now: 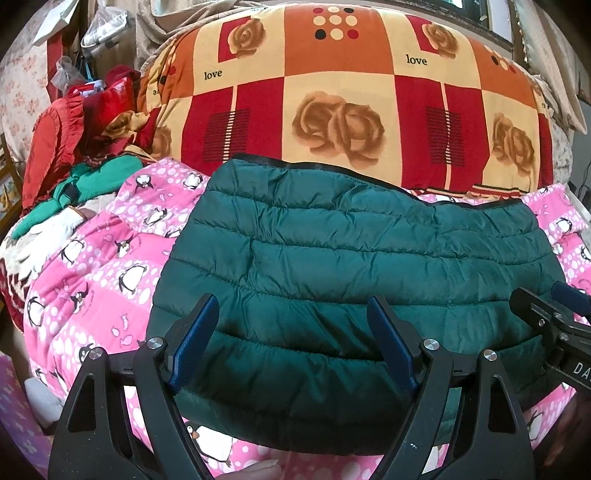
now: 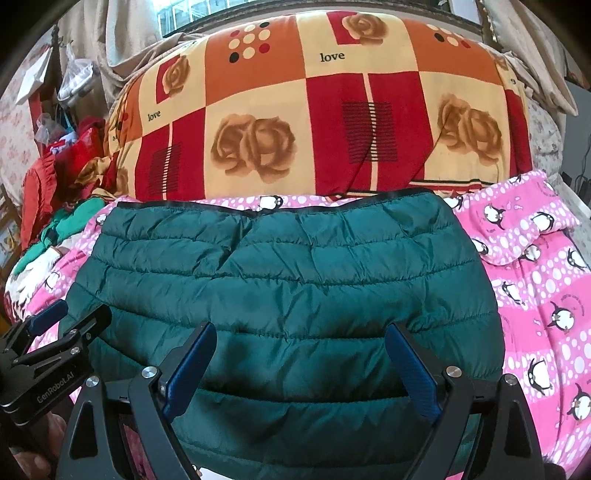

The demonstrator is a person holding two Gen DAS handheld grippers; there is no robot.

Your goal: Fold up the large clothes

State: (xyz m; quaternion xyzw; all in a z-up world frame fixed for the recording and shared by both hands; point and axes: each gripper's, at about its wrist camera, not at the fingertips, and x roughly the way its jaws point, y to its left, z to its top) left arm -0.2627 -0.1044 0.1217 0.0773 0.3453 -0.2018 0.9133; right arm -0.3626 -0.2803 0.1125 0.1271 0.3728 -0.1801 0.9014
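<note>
My dark green quilted puffer jacket lies folded in the centre of both views on a pink penguin-print quilt that covers the bed. Behind it, across the upper half of each frame, sits a bulky rolled blanket in red, orange and cream squares with roses and the word "love". At the left edge of the left view a red ruffled cushion and bright green clothing are piled, with what may be plastic bags hanging above them. My left gripper hovers wide at the jacket's near edge, gripping nothing; my right gripper does likewise beside it. Pale curtains hang at the upper left of the right view.
</note>
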